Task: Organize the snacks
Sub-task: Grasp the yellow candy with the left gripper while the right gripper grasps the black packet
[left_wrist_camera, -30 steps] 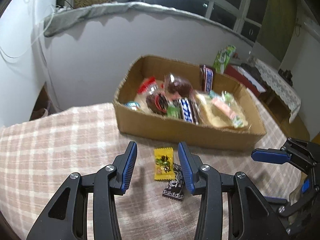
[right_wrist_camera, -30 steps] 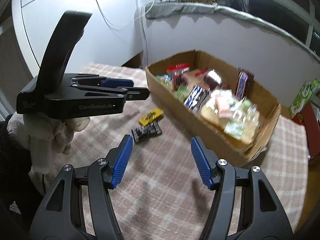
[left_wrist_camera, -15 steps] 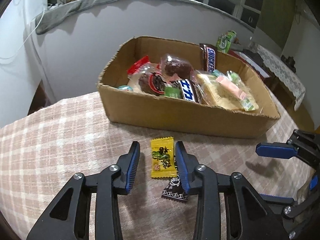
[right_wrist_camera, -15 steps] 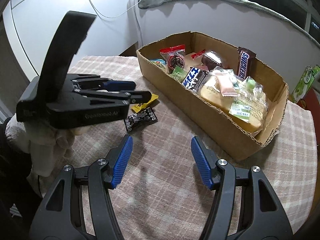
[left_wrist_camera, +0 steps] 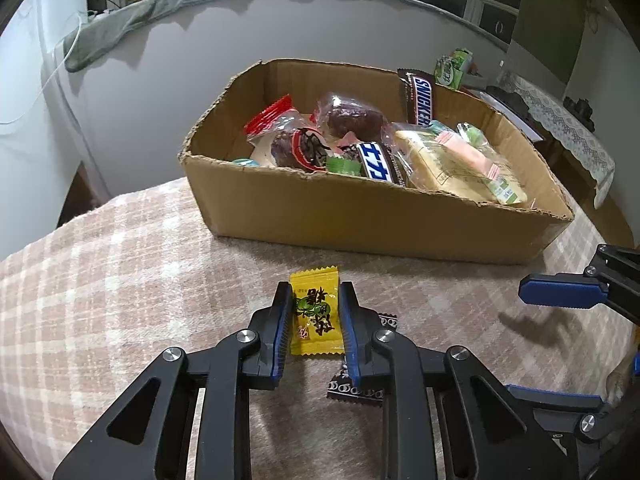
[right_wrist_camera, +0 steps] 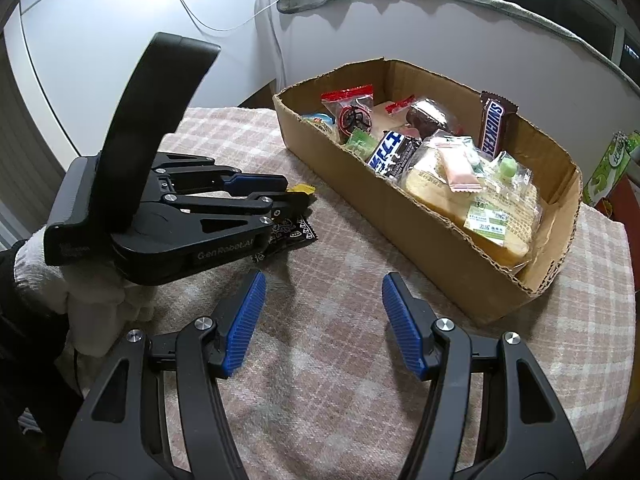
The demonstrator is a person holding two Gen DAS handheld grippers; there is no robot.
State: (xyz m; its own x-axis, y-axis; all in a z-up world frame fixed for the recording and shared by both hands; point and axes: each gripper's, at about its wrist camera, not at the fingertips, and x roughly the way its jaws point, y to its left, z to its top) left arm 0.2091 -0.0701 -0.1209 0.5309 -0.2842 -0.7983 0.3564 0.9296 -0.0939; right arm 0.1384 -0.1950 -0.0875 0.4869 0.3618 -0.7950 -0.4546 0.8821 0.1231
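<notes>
Yellow candy packet (left_wrist_camera: 316, 312) on the checked bench, just before the cardboard box (left_wrist_camera: 360, 216), flanked by left gripper (left_wrist_camera: 314, 320) jaws nearly clamped on its long edges; light, crinkly, slippery, best pinched mid-body; right gripper (right_wrist_camera: 322, 320) jaws wide apart, empty.

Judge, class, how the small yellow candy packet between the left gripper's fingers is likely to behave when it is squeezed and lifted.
The yellow candy packet is a flat crimped wrapper, so it is probably light and may crumple between the left gripper pads. Its glossy film could slip. It lies flat on the checked cloth, so it should not roll.
</notes>
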